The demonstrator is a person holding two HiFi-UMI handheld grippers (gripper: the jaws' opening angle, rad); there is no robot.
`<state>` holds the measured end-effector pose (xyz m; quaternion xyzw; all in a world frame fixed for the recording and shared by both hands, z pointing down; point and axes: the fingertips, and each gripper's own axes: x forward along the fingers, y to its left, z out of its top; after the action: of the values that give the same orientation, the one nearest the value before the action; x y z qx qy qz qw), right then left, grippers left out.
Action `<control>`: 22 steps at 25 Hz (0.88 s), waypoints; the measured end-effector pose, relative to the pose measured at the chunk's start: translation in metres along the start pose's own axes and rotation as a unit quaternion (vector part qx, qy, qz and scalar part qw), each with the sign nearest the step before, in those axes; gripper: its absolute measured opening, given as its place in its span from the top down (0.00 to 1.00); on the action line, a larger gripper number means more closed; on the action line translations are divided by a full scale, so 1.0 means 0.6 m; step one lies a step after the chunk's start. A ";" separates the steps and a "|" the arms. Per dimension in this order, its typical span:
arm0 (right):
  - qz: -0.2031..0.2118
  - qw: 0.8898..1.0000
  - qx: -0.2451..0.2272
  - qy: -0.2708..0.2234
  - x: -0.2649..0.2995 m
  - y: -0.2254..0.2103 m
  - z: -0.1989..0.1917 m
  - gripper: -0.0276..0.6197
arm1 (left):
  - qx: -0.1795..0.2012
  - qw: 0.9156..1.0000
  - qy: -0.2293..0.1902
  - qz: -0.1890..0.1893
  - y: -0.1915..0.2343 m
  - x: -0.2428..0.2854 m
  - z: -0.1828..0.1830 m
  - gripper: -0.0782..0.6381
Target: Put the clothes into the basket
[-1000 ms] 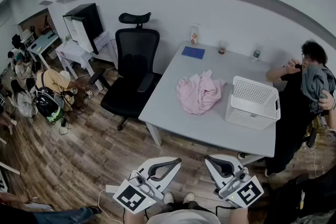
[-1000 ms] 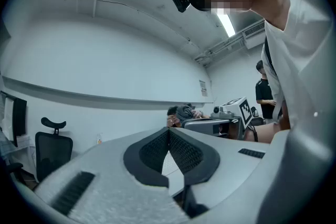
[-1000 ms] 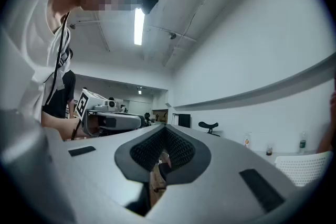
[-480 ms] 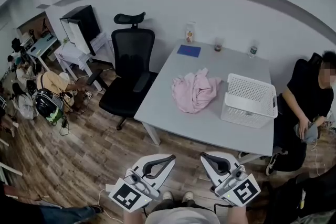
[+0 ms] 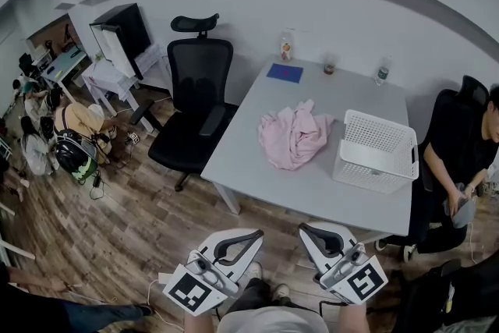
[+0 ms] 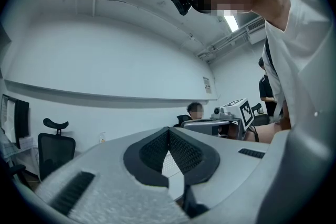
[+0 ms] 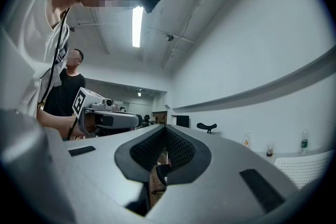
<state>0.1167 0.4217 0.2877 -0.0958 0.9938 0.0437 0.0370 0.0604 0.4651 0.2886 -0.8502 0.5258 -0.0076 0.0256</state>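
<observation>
A heap of pink clothes (image 5: pixel 292 138) lies in the middle of the grey table (image 5: pixel 249 164). To its right on the table stands a white mesh basket (image 5: pixel 373 177), with nothing in it that I can see. My left gripper (image 5: pixel 257 234) and right gripper (image 5: pixel 306 230) are side by side at the bottom of the head view, well short of the table's near edge. Both are shut with nothing between the pads. In the left gripper view the left gripper (image 6: pixel 169 131) points level, as does the right gripper (image 7: pixel 165 128) in its own view, where the basket (image 7: pixel 304 165) shows at the lower right.
A black office chair (image 5: pixel 199 109) stands at the table's left side. A person in black (image 5: pixel 460 156) sits at its right end. A blue notebook (image 5: pixel 285 73), a bottle (image 5: pixel 287 47) and cups are at the table's far edge. Several people and bags (image 5: pixel 74 140) are on the floor at left.
The person at the right, who stood holding a grey garment up, now sits low beside the table. Both grippers stay shut at the bottom of the head view.
</observation>
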 end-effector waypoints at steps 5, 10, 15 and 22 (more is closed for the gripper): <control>-0.008 1.000 -0.001 0.008 0.045 -0.020 -0.013 0.95 | -0.008 1.000 0.000 -0.015 0.051 0.012 -0.012 0.89; -0.019 1.000 -0.004 0.020 0.096 -0.040 -0.025 0.95 | 0.075 0.995 -0.018 -0.065 0.101 0.030 -0.007 0.89; -0.036 0.999 0.000 0.041 0.144 -0.059 -0.042 0.95 | -0.024 0.998 -0.007 -0.055 0.164 0.038 -0.028 0.89; -0.060 0.997 -0.006 0.049 0.195 -0.086 -0.048 0.95 | -0.006 0.996 -0.013 -0.086 0.226 0.055 -0.031 0.89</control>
<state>0.0103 0.3467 0.3024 -0.1579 0.9865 0.0424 -0.0092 -0.0465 0.3744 0.2994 -0.8926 0.4499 0.0044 0.0271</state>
